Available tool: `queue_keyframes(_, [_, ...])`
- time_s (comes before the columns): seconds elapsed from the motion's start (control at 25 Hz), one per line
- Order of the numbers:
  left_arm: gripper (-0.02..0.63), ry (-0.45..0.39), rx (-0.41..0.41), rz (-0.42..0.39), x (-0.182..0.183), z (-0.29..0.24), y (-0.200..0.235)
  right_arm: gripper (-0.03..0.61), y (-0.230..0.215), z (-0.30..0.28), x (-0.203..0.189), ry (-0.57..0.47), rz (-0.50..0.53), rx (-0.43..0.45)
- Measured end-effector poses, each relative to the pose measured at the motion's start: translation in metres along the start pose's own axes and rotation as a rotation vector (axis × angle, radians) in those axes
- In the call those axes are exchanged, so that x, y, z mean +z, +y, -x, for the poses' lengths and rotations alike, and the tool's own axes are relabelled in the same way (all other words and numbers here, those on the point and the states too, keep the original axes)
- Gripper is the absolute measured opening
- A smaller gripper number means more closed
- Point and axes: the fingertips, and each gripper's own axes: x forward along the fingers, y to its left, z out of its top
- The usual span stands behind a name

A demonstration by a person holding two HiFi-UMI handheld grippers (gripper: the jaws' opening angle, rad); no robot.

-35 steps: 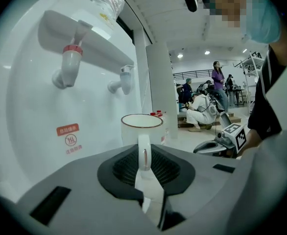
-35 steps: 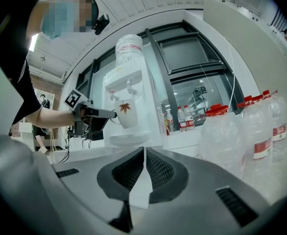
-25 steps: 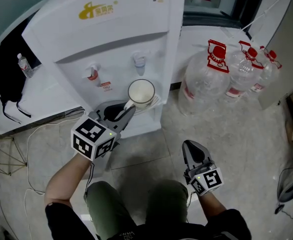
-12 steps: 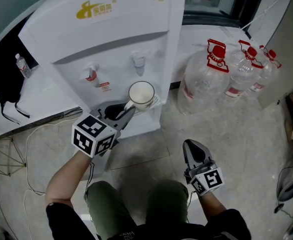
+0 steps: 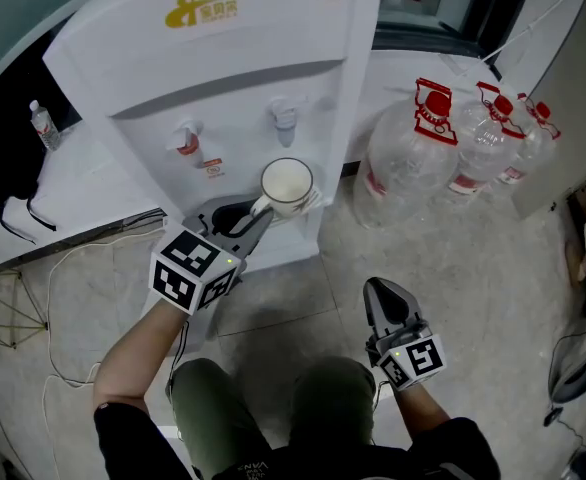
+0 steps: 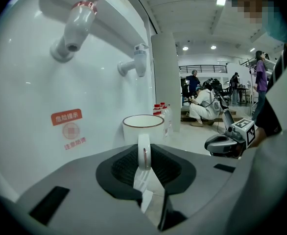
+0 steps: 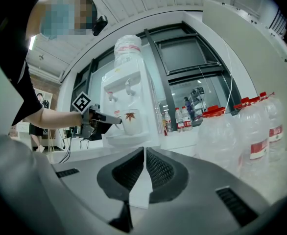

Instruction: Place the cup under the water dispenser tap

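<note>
Left gripper view gives me the line I care about. My left gripper [image 6: 144, 154] has its jaws closed most of the way onto the handle [image 6: 144, 151] of the cup [image 6: 143, 127]. The handle stands on edge between the pads and the cup body lies straight ahead, beyond the tips. The cup is upright with its mouth open to the ceiling, and its handle points back along the jaws toward me.

The white-and-blue tap [image 6: 136, 65] hangs above the rim, a shade to the left in this view. The red-collared tap [image 6: 75, 28] is well off to the left and is not the one in play.

In the right gripper view the cup is low over the dispenser's drip tray [image 7: 129, 139], below that same tap. I cannot tell whether its base is touching the tray or just clear of it.

In the head view my right gripper [image 5: 385, 303] is held low near my knee, well apart from the water dispenser [image 5: 223, 58]. Its jaws are all but together with nothing between them. So the left hand is the near one, and the only one involved.

By my judgement the placing is nearly finished. What is left is to settle the cup, let the handle go, and draw straight back along the handle's line (any sideways pull would swing the cup out from under the spout).
</note>
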Motion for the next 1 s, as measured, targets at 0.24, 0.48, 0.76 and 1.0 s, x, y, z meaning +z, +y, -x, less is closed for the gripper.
queue_keyframes(0.24, [0.101, -0.034, 0.029, -0.001, 0.001, 0.001, 0.004, 0.044, 0.002, -0.004, -0.003, 0.001, -0.008, 0.009])
queue_keyframes(0.48, [0.176, -0.074, 0.019, 0.012, 0.003, 0.003, 0.003, 0.044, 0.004, -0.009, -0.004, -0.005, -0.024, 0.014])
queue_keyframes(0.76, [0.201, -0.242, 0.113, -0.061, 0.02, 0.026, -0.002, 0.044, 0.004, -0.015, -0.007, -0.009, -0.021, 0.019])
queue_keyframes(1.0, [0.199, -0.39, 0.264, -0.113, 0.026, 0.055, -0.009, 0.044, 0.008, -0.03, 0.007, -0.051, -0.032, 0.035])
